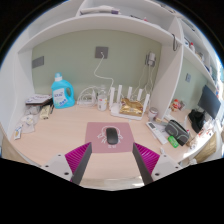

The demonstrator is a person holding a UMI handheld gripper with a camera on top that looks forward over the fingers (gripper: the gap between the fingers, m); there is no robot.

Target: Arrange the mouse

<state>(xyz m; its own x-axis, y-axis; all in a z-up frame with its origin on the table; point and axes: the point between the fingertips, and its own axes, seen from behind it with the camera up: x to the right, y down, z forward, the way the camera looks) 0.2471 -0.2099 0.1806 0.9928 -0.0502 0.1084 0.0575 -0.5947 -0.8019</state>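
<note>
Claw (113, 157) hangs low in the frame, fingers spread wide and holding nothing. The mouse (112, 135) sits dead centre on its pink mat (111, 137), just ahead of the fingers, which look lined up to straddle it. Blue detergent bottle (63, 92) stands upper left on the counter (60, 130).

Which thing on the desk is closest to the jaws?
The black mouse on the pink mouse pad, just ahead of the open gripper. The blue detergent bottle and white router stand farther back by the wall.
</note>
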